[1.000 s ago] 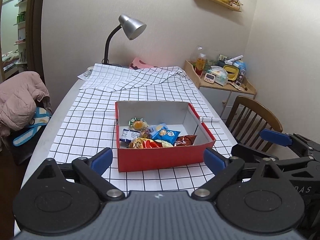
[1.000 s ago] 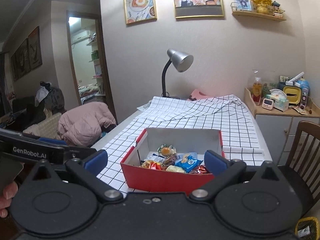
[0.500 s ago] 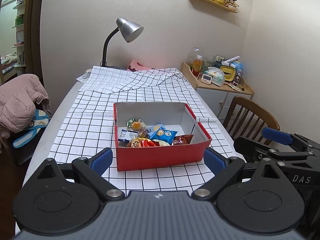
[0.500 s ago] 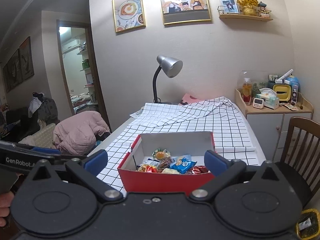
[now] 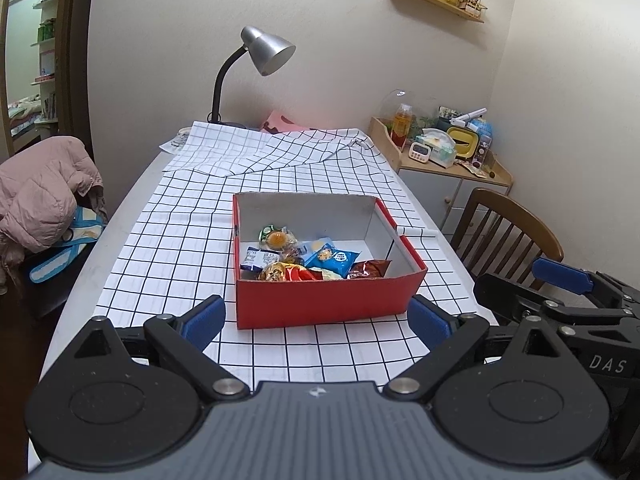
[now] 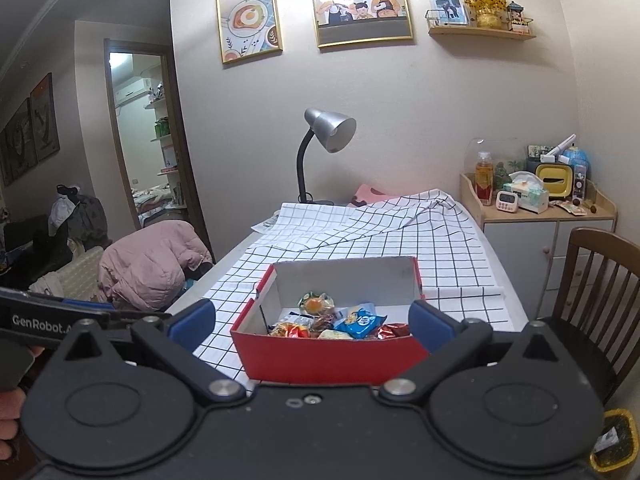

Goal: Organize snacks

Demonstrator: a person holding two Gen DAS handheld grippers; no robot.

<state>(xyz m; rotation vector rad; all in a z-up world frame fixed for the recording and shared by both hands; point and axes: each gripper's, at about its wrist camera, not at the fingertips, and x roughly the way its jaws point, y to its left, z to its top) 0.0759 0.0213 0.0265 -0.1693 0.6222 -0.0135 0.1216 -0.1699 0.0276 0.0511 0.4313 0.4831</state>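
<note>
We see the left gripper (image 5: 318, 320) and the right gripper (image 6: 312, 326) both released, blue-padded fingers (image 5: 202, 320) spread wide and grasping nothing, each held short of the red box (image 5: 328, 304) that appears between the fingers in both wrist views. The box stands open on the checked cloth (image 5: 160, 240) covering the desk (image 5: 120, 216), and the snacks (image 5: 308, 258) lie piled in its near half: an orange-centred packet (image 5: 277, 238), a blue packet (image 5: 332, 258) and a dark red packet (image 5: 370, 269) among them. Beyond the box stand a grey lamp (image 5: 266, 52) at the desk's far end, a wooden chair (image 5: 506, 232) to the right, and a pink jacket (image 5: 40, 192) to the left.
</note>
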